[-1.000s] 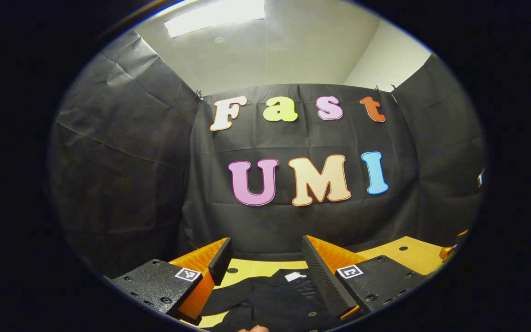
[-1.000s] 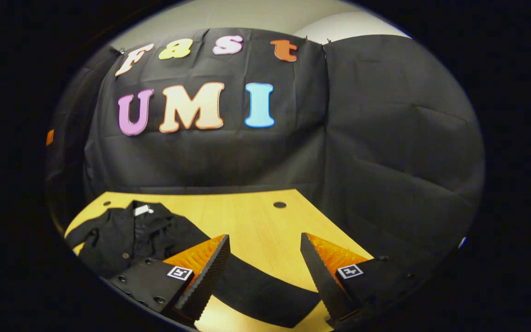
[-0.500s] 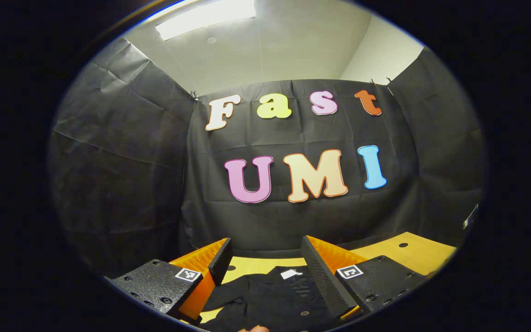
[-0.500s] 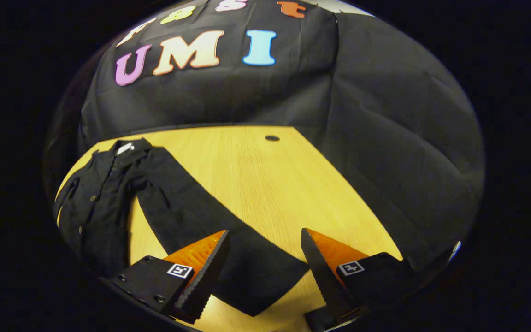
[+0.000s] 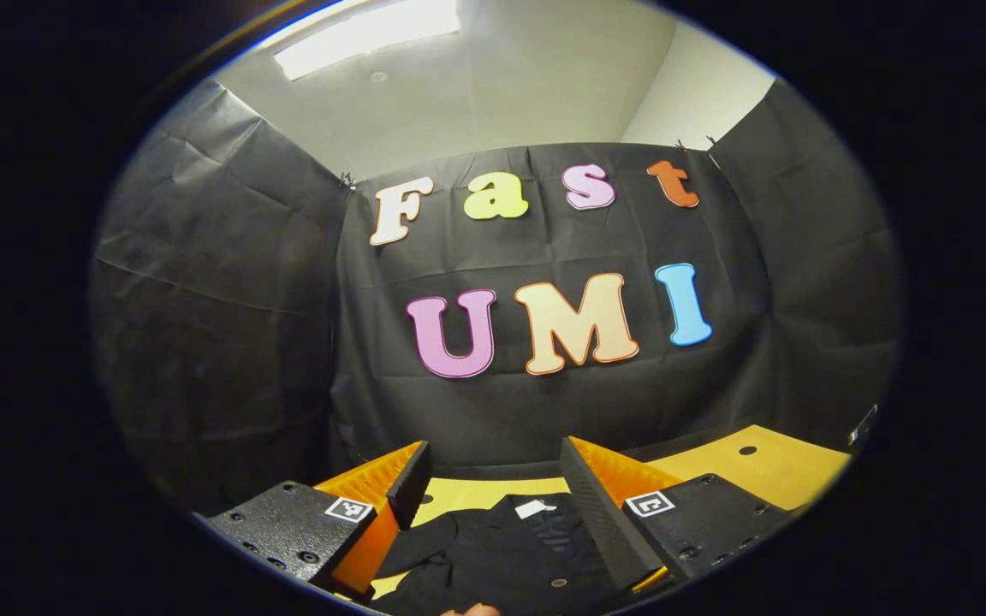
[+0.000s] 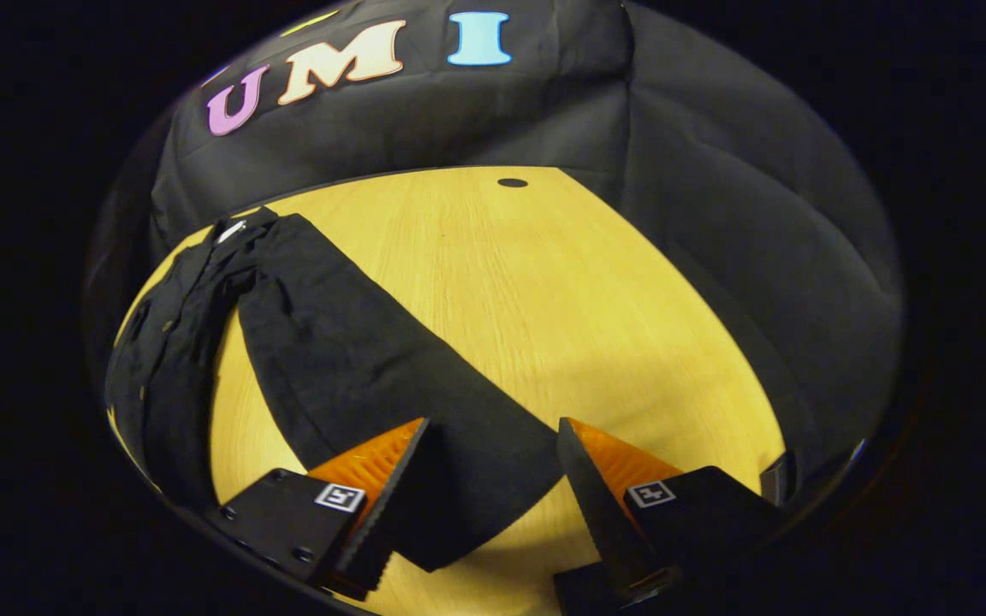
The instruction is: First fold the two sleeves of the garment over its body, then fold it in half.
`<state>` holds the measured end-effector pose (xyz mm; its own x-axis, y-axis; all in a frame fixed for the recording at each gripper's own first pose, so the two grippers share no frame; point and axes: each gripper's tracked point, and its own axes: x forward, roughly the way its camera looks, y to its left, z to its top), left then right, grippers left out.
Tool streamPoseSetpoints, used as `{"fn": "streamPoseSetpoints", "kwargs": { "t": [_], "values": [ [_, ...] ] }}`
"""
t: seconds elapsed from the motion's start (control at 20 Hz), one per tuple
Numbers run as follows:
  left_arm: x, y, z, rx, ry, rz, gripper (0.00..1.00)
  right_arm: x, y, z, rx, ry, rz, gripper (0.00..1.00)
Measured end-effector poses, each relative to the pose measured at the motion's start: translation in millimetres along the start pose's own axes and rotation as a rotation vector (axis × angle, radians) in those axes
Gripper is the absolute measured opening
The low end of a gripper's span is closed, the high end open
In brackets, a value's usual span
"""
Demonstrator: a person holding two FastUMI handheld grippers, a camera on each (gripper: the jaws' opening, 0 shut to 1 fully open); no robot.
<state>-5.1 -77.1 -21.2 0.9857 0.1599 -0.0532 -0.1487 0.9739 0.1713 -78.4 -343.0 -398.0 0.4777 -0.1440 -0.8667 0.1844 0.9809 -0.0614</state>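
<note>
right tool [image 6: 493,488] agape over black garment's sleeve [image 6: 390,376] on table [image 6: 544,291]

Ahead of my left gripper, black cloth walls [image 5: 228,282] enclose the booth beneath a white ceiling [image 5: 510,77] with a lit panel light [image 5: 369,34]. A light wooden table [image 6: 544,291] with a cable hole [image 6: 512,182] lies below my right one.

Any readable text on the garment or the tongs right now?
Collar tag on the garment: too small to read.
Square markers on the left tongs and right tongs: coded patterns, no words.
No readable text on either.
</note>
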Motion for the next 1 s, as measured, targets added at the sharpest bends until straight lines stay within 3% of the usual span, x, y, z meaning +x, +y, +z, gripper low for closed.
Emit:
{"fn": "streamPoseSetpoints", "kwargs": {
  "t": [0.05, 0.1, 0.2, 0.25, 0.3, 0.4, 0.6, 0.65, 0.75, 0.8, 1.0],
  "values": [
    [-2, 2, -2, -0.003, 0.005, 0.002, 0.96, -2, 3, 2, -0.013, 0.0, 0.018, 0.85],
    [-4, 6, -3, -0.007, 0.009, 0.01, 0.91, -4, 6, 2, -0.023, -0.01, 0.034, 0.66],
    [-6, 13, -7, -0.023, 0.014, 0.021, 0.91, -3, 13, 3, -0.014, -0.029, 0.015, 0.27],
    [-5, 16, -10, -0.03, 0.015, 0.025, 0.96, -4, 15, 2, -0.002, -0.027, 0.004, 0.07],
    [-3, 20, -13, -0.036, 0.021, 0.027, 0.91, -7, 22, 3, 0.021, -0.017, 0.03, 0.07],
    [-2, 30, -22, -0.04, 0.048, 0.028, 0.91, -16, 47, 18, 0.073, -0.035, 0.088, 0.04],
    [0, 61, -23, -0.033, 0.041, 0.053, 0.91, -44, 79, 77, 0.051, -0.17, 0.097, 0.04],
    [0, 68, -24, -0.034, 0.04, 0.057, 0.96, -51, 91, 91, 0.05, -0.205, 0.108, 0.03],
    [1, 85, -27, -0.03, 0.044, 0.069, 0.91, -65, 116, 116, 0.047, -0.262, 0.13, 0.03],
    [1, 93, -27, -0.03, 0.041, 0.074, 0.96, -71, 131, 125, 0.04, -0.28, 0.143, 0.03],
    [-4, 140, -35, -0.019, 0.049, 0.122, 0.91, -89, 197, 158, 0.012, -0.345, 0.198, 0.03]
  ]
}}
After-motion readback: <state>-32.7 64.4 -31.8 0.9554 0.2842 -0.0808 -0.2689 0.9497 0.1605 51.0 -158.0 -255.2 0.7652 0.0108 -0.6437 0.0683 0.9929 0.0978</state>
